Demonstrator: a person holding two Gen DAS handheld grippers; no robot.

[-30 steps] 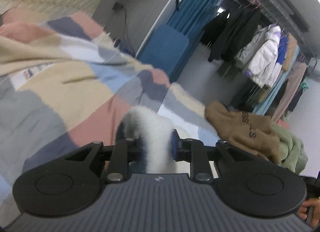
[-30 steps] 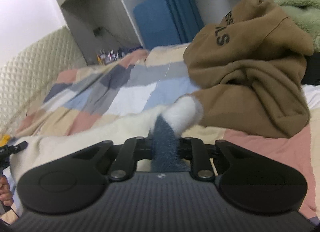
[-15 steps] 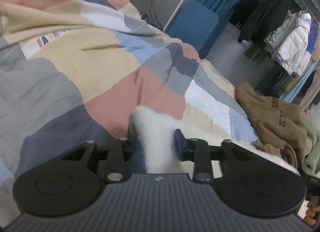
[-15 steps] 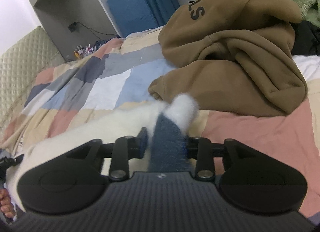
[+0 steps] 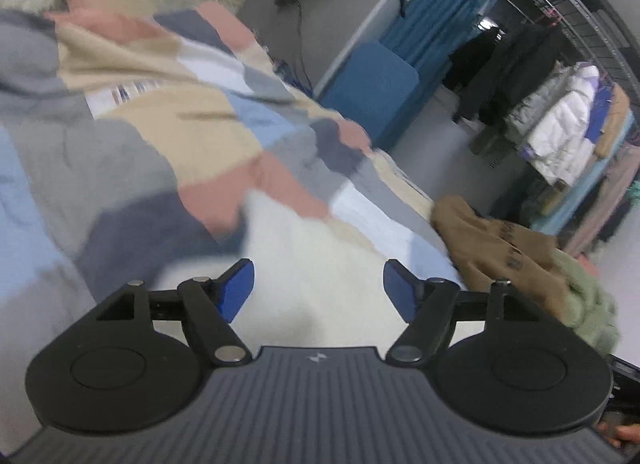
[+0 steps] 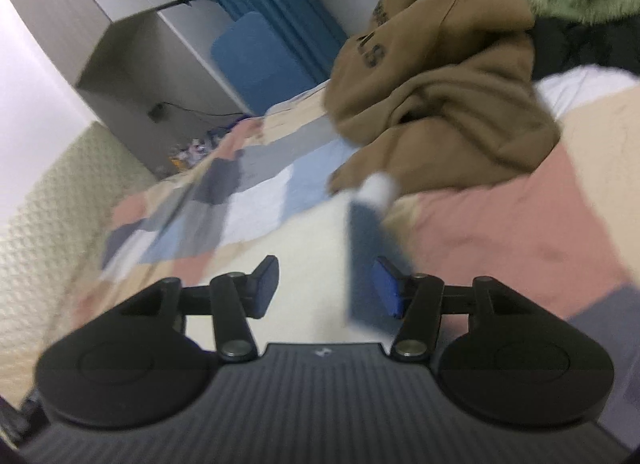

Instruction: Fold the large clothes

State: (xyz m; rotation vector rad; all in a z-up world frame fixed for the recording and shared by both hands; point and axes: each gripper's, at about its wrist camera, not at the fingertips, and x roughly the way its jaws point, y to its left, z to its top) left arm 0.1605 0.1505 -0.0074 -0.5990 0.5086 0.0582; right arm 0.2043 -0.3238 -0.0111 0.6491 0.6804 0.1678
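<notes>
White fleece garment [image 5: 320, 264] with dark blue trim [image 6: 366, 248], lying spread on a patchwork quilt. In the left wrist view its pale pile fills the near centre, one edge meeting the quilt's pink and navy patches; detail is blurred. In the right wrist view the white body runs toward the lower left, while a dark blue band ending in a white rounded tip [image 6: 378, 188] stands up from it, the tip close to a brown hoodie.
</notes>
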